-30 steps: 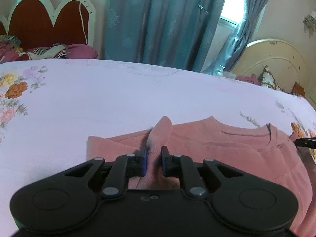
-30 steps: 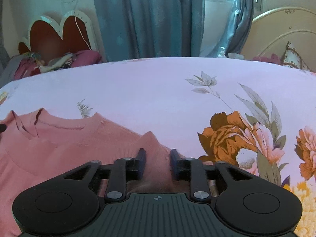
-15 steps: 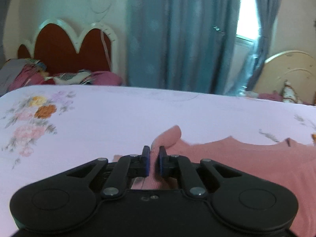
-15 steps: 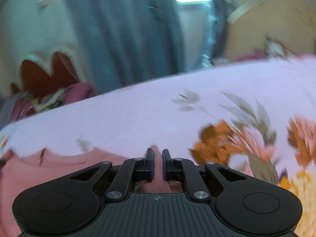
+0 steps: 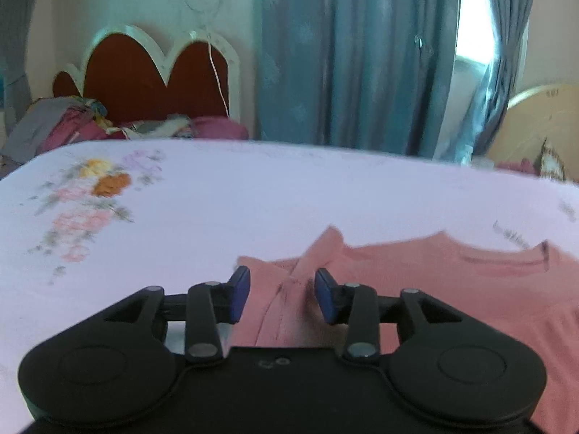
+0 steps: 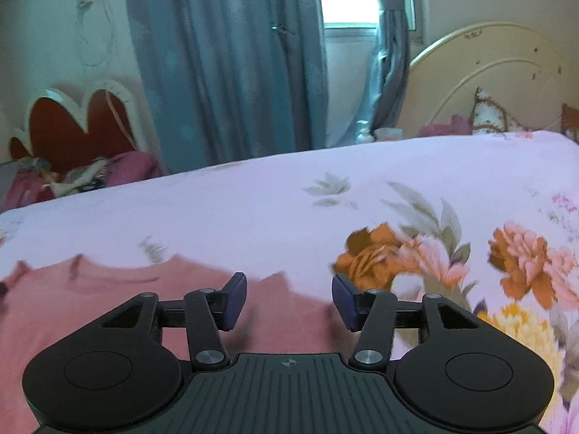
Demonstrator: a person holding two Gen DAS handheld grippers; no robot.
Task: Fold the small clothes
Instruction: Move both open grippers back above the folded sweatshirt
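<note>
No legible writing or labels in either view. Left gripper (image 5: 282, 294), lower centre of its frame: jaws apart, a raised fold of the pink top (image 5: 434, 282) between them, contact unclear. The top lies flat on the floral bedsheet (image 5: 253, 195), long axis left-right, neckline toward frame top. Right gripper (image 6: 287, 298): jaws wide apart over the top's right edge (image 6: 282, 300).

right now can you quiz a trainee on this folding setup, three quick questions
1. True or false: the left gripper is clamped on the pink top.
2. The right gripper is: A open, B shut on cloth, C out of view.
3. What lies beneath the top?

Key: 1 false, its jaws stand apart around a raised fold. 2 A. 3 the floral bedsheet.
</note>
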